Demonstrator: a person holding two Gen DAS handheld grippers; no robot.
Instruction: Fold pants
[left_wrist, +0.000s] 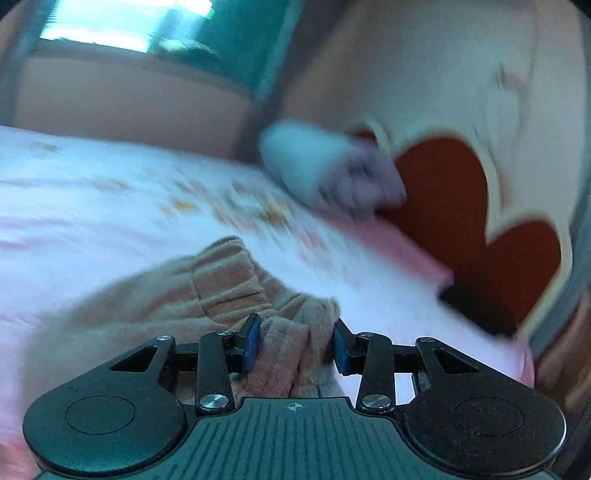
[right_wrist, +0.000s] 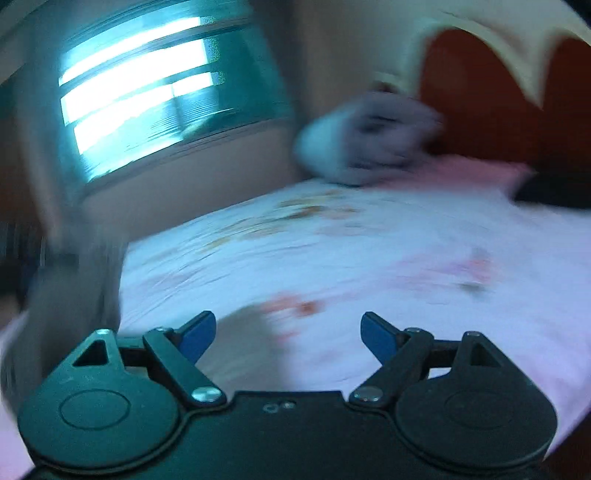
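My matt black plastic left gripper (left_wrist: 293, 345) pinches fuzzy, ribbed tan pants (left_wrist: 236, 291) on smooth printed cotton bedsheet (left_wrist: 110, 192).

Left gripper (left_wrist: 293, 347): black linkage arms, silver screws at pivots, blue fingertip pads (left_wrist: 252, 343), ribbed dark grey housing bearing a small white crosshair mark, round black discs at either side. Right gripper (right_wrist: 288, 338): same black arms, silver screws, blue pads (right_wrist: 197, 334), smooth housing with two small holes.
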